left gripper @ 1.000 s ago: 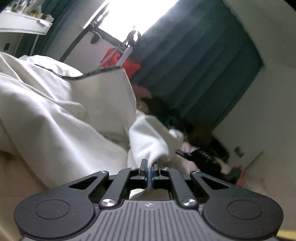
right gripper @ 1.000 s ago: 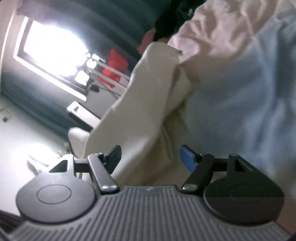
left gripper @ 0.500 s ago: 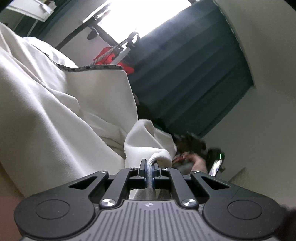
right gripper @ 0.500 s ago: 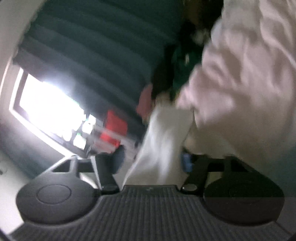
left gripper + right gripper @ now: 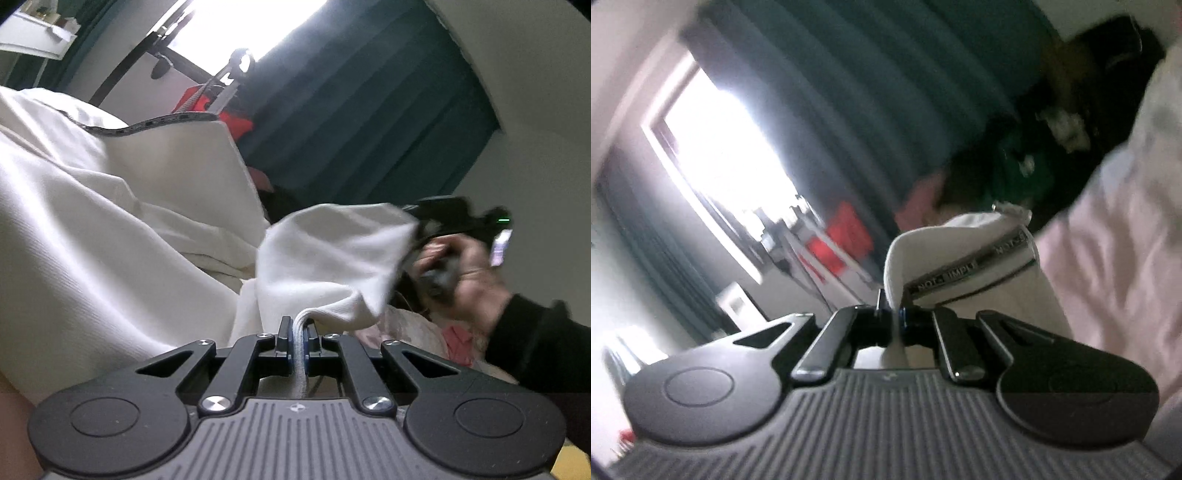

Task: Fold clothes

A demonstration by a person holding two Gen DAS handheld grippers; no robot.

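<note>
A cream-white garment (image 5: 110, 240) with a dark printed edge tape (image 5: 162, 120) fills the left of the left wrist view. My left gripper (image 5: 298, 328) is shut on a bunched edge of it. From there a stretch of the cloth (image 5: 332, 251) runs right to my right gripper (image 5: 439, 221), held by a hand (image 5: 465, 273) in a dark sleeve. In the right wrist view my right gripper (image 5: 892, 314) is closing and its pads press on a fold of the same garment (image 5: 960, 236), beside a tape with printed letters (image 5: 964, 273).
A teal curtain (image 5: 369, 110) and a bright window (image 5: 240, 22) stand behind. A red item (image 5: 229, 114) hangs on a rack. Pale pink bedding (image 5: 1126, 240) lies to the right, with dark and green clothes (image 5: 1027, 173) piled beyond it. A white shelf (image 5: 33, 44) is at the upper left.
My right gripper went from open around the cloth to shut on it and rose with it. In the left wrist view the cloth now stretches right to the risen right gripper and hand.
</note>
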